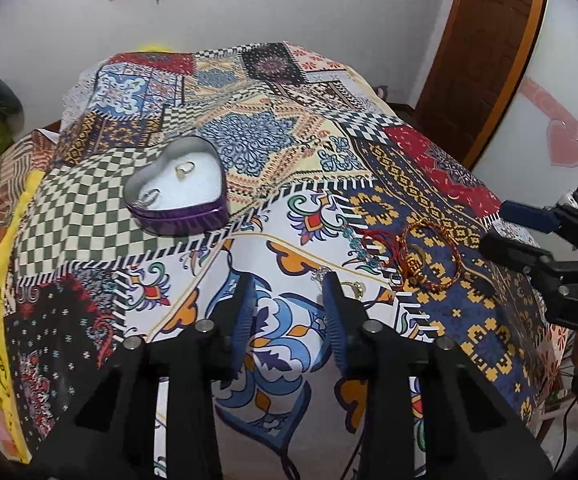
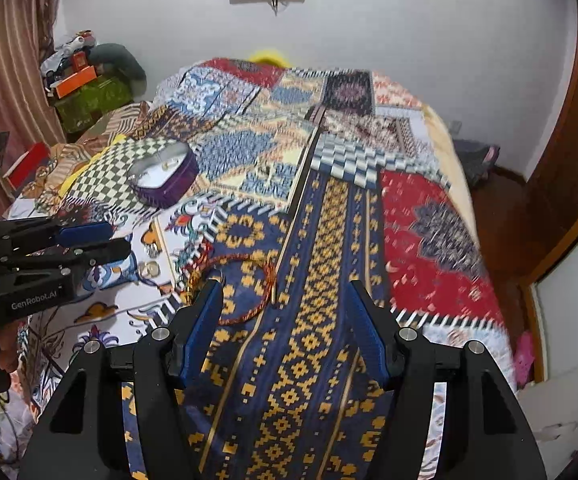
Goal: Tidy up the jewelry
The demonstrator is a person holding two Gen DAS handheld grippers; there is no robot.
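Right wrist view blurred — red bracelet (image 2: pixel 245 288) partly behind spread right gripper (image 2: pixel 285 320); left gripper (image 1: pixel 289 312) also spread.

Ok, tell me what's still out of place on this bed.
The red cord bracelet and a gold ring lie loose on the patterned bedspread, outside the heart-shaped tin, which already holds a couple of rings. Both grippers, left and right, are open and empty.
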